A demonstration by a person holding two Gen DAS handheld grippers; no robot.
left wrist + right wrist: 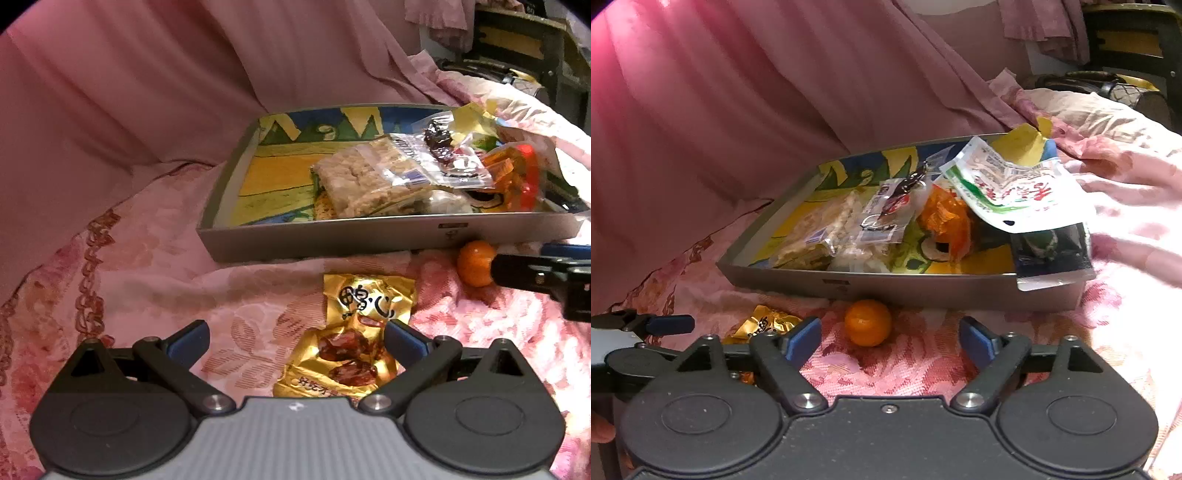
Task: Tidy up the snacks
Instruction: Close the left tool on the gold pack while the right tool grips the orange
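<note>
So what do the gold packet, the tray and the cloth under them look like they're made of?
The gold packet looks like metallised foil or film: glossy, crinkled, with bright glints. The tray seems to be matte grey cardboard or thin metal, I can't tell which, with a printed inside. The cloth looks like soft woven fabric with a raised floral pattern.

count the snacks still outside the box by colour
gold packet: 1
orange ball-shaped snack: 1
total outside the box: 2
Both lie on the pink cloth by the box's near wall.
</note>
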